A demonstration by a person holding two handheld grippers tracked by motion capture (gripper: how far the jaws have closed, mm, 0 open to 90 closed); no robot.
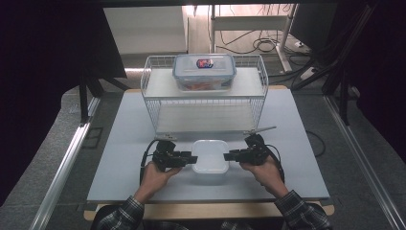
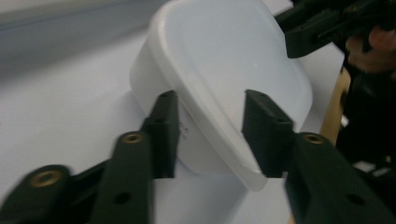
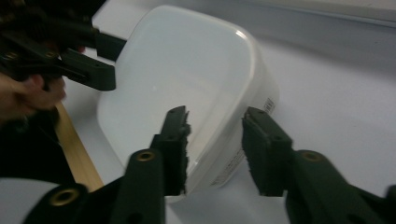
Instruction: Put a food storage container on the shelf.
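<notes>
A white lidded box (image 1: 209, 156) sits on the near middle of the grey surface (image 1: 119, 158), just in front of a wire basket rack (image 1: 206, 103) whose upper shelf carries a clear container with a blue-rimmed lid (image 1: 204, 71). The left gripper (image 1: 187, 158) meets the box's left edge and the right gripper (image 1: 231, 155) its right edge, each held in one of the person's hands. In the left gripper view the jaws of the left gripper (image 2: 210, 130) straddle the lid rim, one above and one below, and in the right gripper view the right gripper (image 3: 215, 140) does likewise; whether the pads actually press on the box I cannot tell.
</notes>
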